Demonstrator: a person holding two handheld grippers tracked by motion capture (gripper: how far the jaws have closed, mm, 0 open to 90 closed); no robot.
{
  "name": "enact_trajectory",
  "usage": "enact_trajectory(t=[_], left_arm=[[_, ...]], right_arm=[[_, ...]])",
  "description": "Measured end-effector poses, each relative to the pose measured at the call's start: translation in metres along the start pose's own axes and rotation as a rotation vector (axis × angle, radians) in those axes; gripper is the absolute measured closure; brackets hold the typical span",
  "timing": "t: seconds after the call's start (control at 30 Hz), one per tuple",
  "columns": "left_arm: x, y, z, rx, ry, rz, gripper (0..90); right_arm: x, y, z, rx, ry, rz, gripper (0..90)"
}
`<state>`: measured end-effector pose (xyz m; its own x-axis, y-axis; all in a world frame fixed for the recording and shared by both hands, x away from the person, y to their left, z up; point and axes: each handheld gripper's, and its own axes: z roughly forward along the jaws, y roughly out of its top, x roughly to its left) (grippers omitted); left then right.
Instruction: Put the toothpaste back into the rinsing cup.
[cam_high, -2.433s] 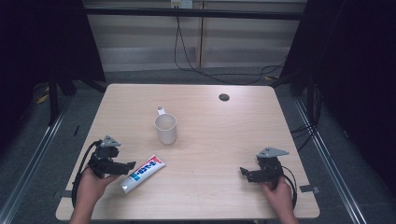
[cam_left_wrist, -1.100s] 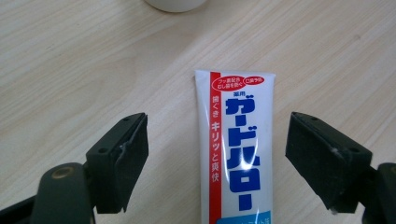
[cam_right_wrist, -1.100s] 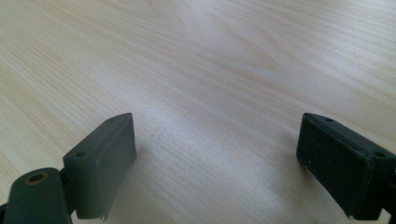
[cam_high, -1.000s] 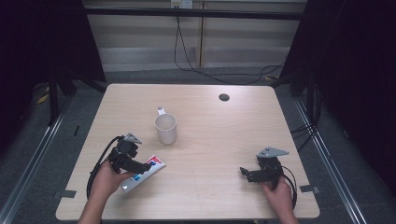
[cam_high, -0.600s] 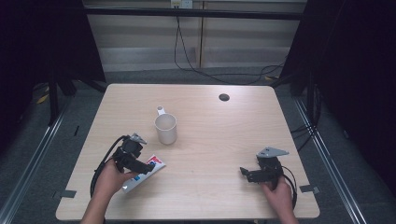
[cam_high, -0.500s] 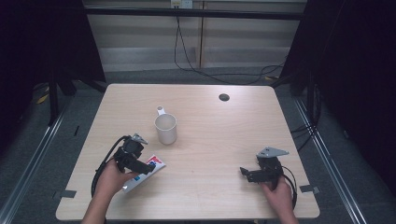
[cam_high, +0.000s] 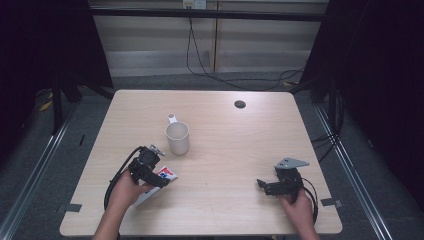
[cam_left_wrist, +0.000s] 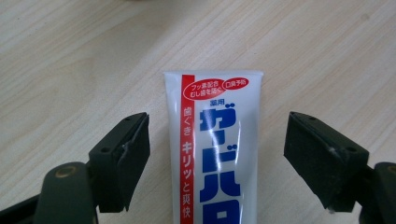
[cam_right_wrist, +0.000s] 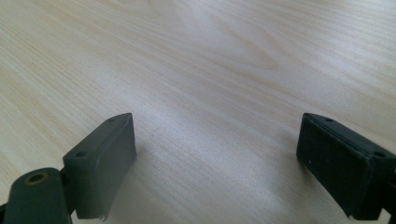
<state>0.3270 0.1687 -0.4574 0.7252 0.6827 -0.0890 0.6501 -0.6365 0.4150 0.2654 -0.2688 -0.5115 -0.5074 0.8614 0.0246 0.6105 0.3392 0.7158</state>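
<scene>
Your pale wood-grain table (cam_high: 225, 130) carries, at its left front, your left gripper (cam_left_wrist: 215, 154) with jaws spread either side of a glossy white toothpaste tube (cam_left_wrist: 219, 149), whose red and blue lettering reads clearly in the left gripper view. Behind it stands a cream mug (cam_high: 177, 138). At the right front, your right gripper (cam_high: 270, 186) rests with jaws parted over bare wood.

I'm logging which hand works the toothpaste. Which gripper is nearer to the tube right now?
Left. The left gripper sits over the toothpaste tube, its open jaws on either side of it. The right gripper rests far across the table, open over bare wood.
</scene>
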Motion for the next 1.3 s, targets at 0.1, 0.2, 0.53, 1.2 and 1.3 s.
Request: enact_trajectory(t=[0.1,0.2,0.53,1.2,1.3], left_arm=[[0.000,0.000,0.003,0.013,0.000,0.000,22.6],[0.000,0.000,0.004,0.010,0.000,-0.008,23.1],[-0.003,0.002,0.010,0.028,0.015,0.007,24.8],[-0.007,0.004,0.018,0.059,0.029,0.021,28.4],[-0.007,0.004,0.019,0.059,0.030,0.013,28.8]], right_arm=[[0.000,0.000,0.000,0.000,0.000,0.000,11.3],[0.000,0.000,0.000,0.000,0.000,0.000,11.3],[0.000,0.000,0.000,0.000,0.000,0.000,11.3],[0.000,0.000,0.000,0.000,0.000,0.000,11.3],[0.000,0.000,0.000,0.000,0.000,0.000,11.3]])
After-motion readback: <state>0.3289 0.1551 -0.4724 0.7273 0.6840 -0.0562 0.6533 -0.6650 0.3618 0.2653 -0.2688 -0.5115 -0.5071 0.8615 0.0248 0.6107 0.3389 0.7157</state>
